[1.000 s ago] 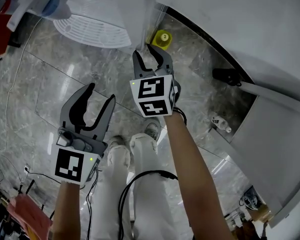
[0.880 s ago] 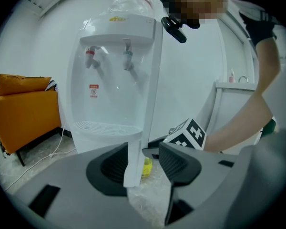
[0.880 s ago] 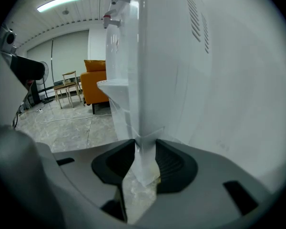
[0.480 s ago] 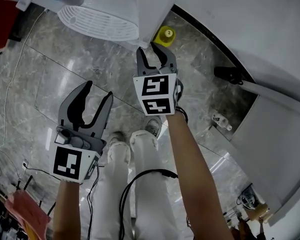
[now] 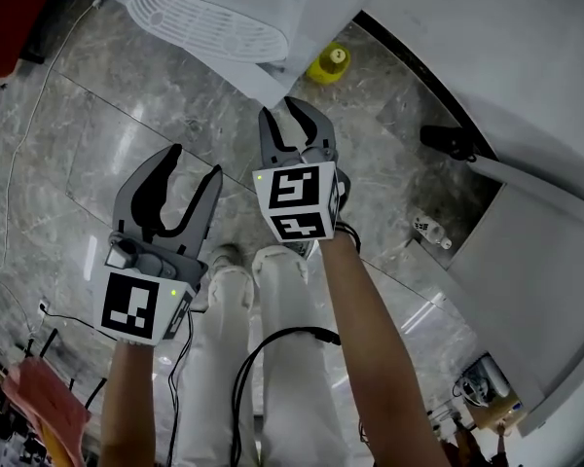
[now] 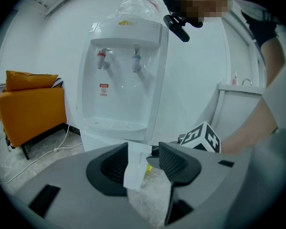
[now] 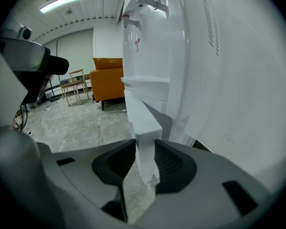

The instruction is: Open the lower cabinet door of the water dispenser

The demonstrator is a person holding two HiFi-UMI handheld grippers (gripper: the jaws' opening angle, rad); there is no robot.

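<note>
We find the water dispenser (image 5: 307,3) standing on a grey marble floor (image 5: 88,154). Its lower cabinet door (image 7: 146,128) sits below the drip tray (image 5: 209,22). In the right gripper view the door's free edge stands out from the white body, with a shadowed gap behind it.

The right gripper (image 5: 290,115) is at that edge. Its jaws have just been closing and now stand narrow. The edge of the door lies between them and both pads rest against it. In the head view the same edge (image 5: 269,86) runs down into this gripper from the corner of the dispenser.

The left gripper (image 5: 197,161) hangs over bare floor, well apart from the dispenser and beside the right gripper. Its jaws are wide and hold nothing. In the left gripper view the door edge (image 6: 135,168) shows through the gap, but it lies beyond the jaws and is untouched.

Also noted:
- A small yellow object (image 5: 331,61) lies on the floor just beside the dispenser's base.
- An orange sofa (image 6: 31,104) stands off to one side.
- The person's white trousers (image 5: 234,358) show below both grippers.
</note>
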